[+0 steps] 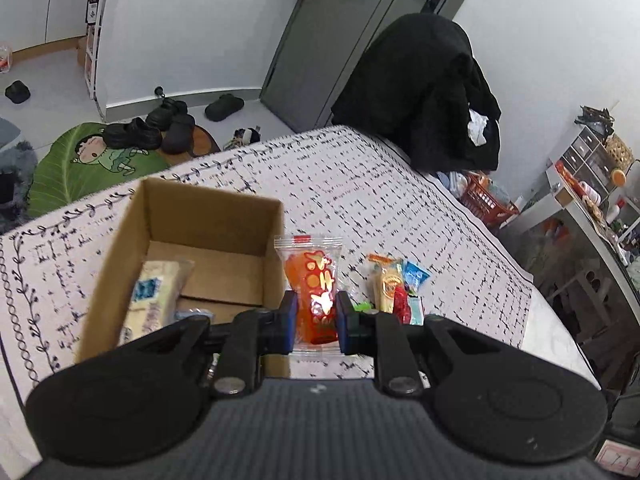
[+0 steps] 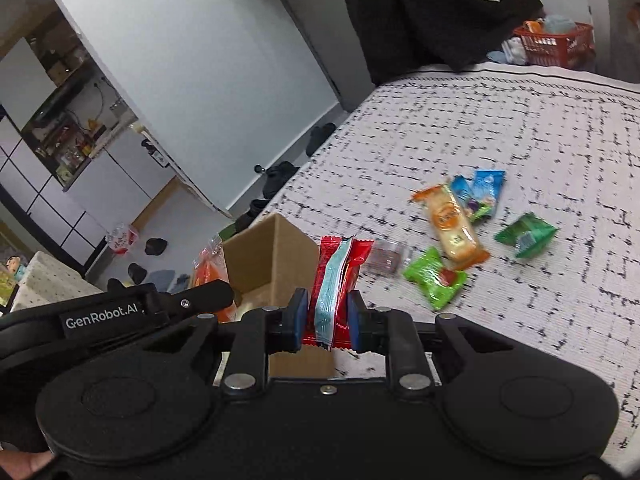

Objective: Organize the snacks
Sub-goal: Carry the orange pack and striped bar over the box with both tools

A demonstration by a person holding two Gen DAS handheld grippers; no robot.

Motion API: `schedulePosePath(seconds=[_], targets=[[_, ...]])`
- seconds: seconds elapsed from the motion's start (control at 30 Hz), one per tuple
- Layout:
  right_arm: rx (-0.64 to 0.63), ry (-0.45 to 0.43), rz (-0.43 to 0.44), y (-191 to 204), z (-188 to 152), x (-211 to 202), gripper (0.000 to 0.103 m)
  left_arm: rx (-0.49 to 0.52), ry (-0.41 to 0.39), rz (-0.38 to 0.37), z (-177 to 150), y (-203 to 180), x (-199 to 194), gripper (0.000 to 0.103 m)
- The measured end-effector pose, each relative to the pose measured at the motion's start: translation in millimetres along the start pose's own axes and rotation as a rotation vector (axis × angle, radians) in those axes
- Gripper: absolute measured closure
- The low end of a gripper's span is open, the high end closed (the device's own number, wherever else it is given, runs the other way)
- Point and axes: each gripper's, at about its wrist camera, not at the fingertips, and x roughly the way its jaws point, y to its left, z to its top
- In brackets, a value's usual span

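My left gripper (image 1: 317,316) is shut on a clear packet of orange jelly snack (image 1: 314,280), held above the table just right of an open cardboard box (image 1: 200,216). Inside the box lies a pale wrapped snack (image 1: 154,292). My right gripper (image 2: 323,316) is shut on a red packet with a light blue strip (image 2: 336,276), held up beside the same cardboard box (image 2: 268,256). Several loose snacks lie on the patterned cloth: an orange-ended biscuit bar (image 2: 454,226), blue packets (image 2: 480,188) and green packets (image 2: 434,276). The left gripper's body (image 2: 120,312) shows at the right wrist view's left edge.
The table wears a white cloth with black marks (image 1: 360,184). A chair draped in black clothing (image 1: 424,92) stands at the far side, with a red basket (image 2: 556,44) beyond. Shoes and a green leaf mat (image 1: 80,160) lie on the floor to the left.
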Motion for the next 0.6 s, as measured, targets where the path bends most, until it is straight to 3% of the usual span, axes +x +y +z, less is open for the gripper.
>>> schedulePosePath(seconds=[0.6], targets=[[-0.045, -0.011, 0.062, 54, 6, 18, 0.082, 0.021, -0.017, 0.033, 33, 52, -3, 0.084]])
